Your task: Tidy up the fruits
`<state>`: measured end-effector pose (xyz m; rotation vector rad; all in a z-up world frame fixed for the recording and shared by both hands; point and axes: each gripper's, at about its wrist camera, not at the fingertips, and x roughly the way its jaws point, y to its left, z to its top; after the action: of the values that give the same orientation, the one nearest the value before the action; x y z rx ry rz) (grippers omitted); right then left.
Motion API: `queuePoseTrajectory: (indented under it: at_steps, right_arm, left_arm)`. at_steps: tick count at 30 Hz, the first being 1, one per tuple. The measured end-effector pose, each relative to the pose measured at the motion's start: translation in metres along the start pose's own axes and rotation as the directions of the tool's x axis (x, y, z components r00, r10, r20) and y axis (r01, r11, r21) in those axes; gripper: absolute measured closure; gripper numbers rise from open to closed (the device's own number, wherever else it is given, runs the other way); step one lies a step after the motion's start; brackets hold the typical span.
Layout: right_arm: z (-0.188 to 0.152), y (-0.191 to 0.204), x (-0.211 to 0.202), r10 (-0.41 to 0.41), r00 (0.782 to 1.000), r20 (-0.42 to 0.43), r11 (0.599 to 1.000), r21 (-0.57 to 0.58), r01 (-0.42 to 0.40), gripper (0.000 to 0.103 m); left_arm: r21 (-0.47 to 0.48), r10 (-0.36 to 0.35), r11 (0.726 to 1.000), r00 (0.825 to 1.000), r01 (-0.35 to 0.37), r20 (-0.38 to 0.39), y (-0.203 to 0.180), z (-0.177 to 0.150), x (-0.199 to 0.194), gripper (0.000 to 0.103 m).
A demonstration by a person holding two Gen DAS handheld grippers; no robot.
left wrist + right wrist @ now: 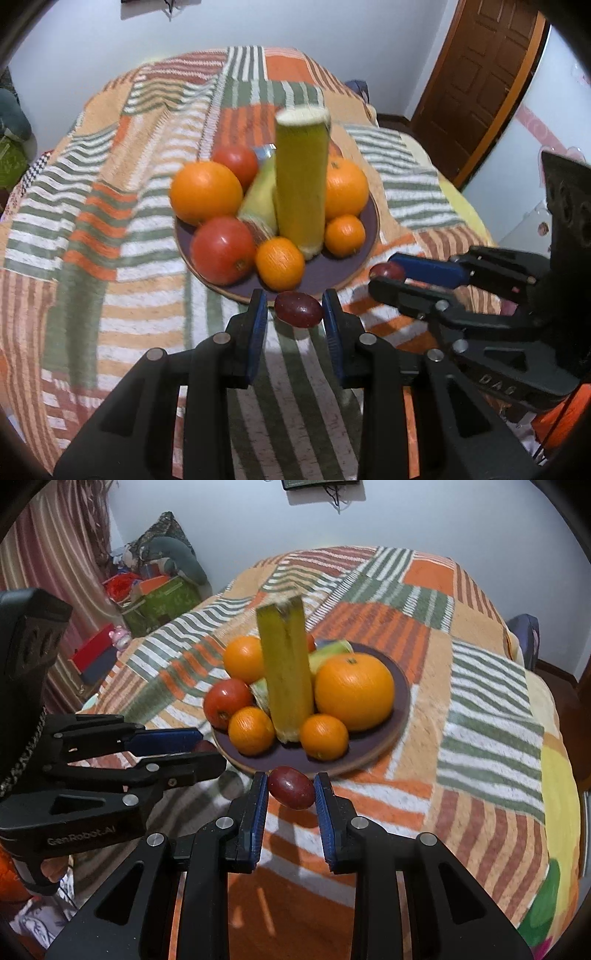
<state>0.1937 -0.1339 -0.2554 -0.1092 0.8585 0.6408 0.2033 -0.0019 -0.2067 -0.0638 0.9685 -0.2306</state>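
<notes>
Left wrist view, left to right: striped cloth (110, 229), plate (332, 273) mid-frame carrying oranges, red fruits and an upright yellow-green stalk (301, 184). Left gripper (295, 314), bottom centre, clamped on a dark red grape (298, 308) just off the plate's near rim. Right gripper (384, 275), at right, pinching a second grape (386, 270) (partly hidden). Both grapes off the cloth.

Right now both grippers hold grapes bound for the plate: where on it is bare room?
The plate is bare only along its near rim, in front of the small oranges and the upright yellow-green stalk. Everything behind is crowded.
</notes>
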Motion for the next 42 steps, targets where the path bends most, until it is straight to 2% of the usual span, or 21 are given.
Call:
queuePoseTrajectory:
  at_steps: [5,13,26,29,34,42]
  right_arm:
    - [0.007,0.004,0.008,0.006,1.0,0.002,1.0,-0.011,-0.006,0.08]
    - [0.009,0.003,0.022,0.007,1.0,-0.02,1.0,-0.002,-0.007,0.08]
    - [0.01,0.003,0.024,0.019,1.0,-0.017,1.0,0.002,-0.019,0.079]
    - [0.01,0.004,0.024,0.018,0.999,-0.027,1.0,0.0,-0.018,0.074]
    - [0.012,0.005,0.021,0.011,1.0,-0.023,1.0,-0.001,-0.011,0.072]
    - [0.024,0.006,-0.021,-0.024,0.996,0.081,1.0,0.012,0.023,0.072]
  left_arm:
    - [-0.008,0.009,1.0,0.999,-0.009,0.035,0.006,0.013,-0.004,0.073]
    - [-0.019,0.012,1.0,0.999,-0.011,0.038,0.015,0.029,0.012,0.072]
    - [0.009,0.017,1.0,0.999,-0.018,0.042,0.012,0.032,0.023,0.07]
    - [0.004,0.016,1.0,0.998,-0.017,0.054,0.014,0.03,0.018,0.065]
    - [-0.016,0.018,1.0,0.997,-0.017,0.075,0.02,0.027,0.002,0.065]
    - [-0.056,0.04,0.998,0.983,-0.031,0.18,0.025,0.03,-0.049,0.065]
